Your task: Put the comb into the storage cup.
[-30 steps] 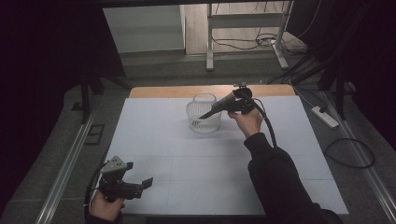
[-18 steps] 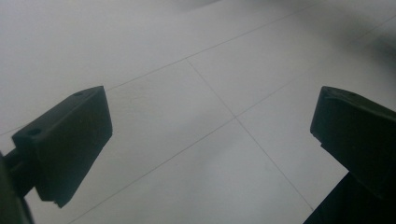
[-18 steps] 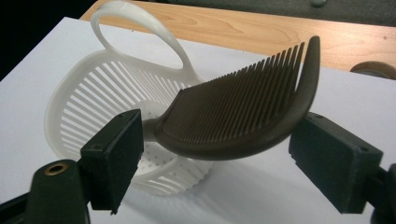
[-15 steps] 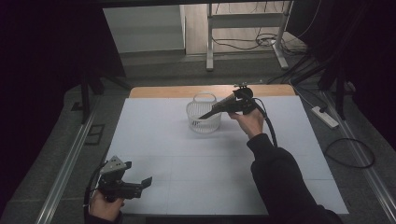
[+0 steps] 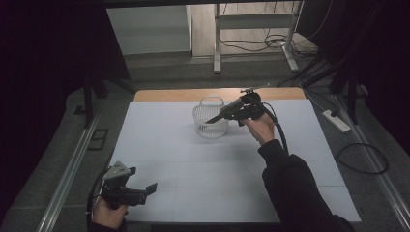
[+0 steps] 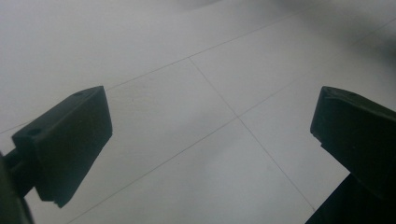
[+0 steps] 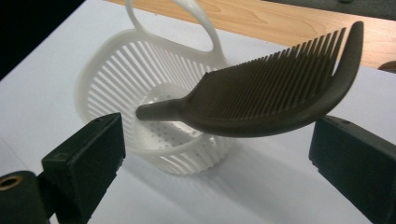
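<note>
We are releasing the dark comb (image 7: 275, 88) into the white slatted basket (image 7: 116, 79); our right gripper (image 7: 215, 154) has just been opening, its jaws clear of the comb. Our left gripper (image 6: 210, 135) is waiting agape and empty, well nearer us than the basket. Only withdrawing is remaining.

In the right gripper view, the looped handle of the white slatted plastic basket (image 7: 154, 93) is cut off by the top edge. Whether the dark brown plastic comb (image 7: 271, 98) rests on its rim cannot be told.
</note>
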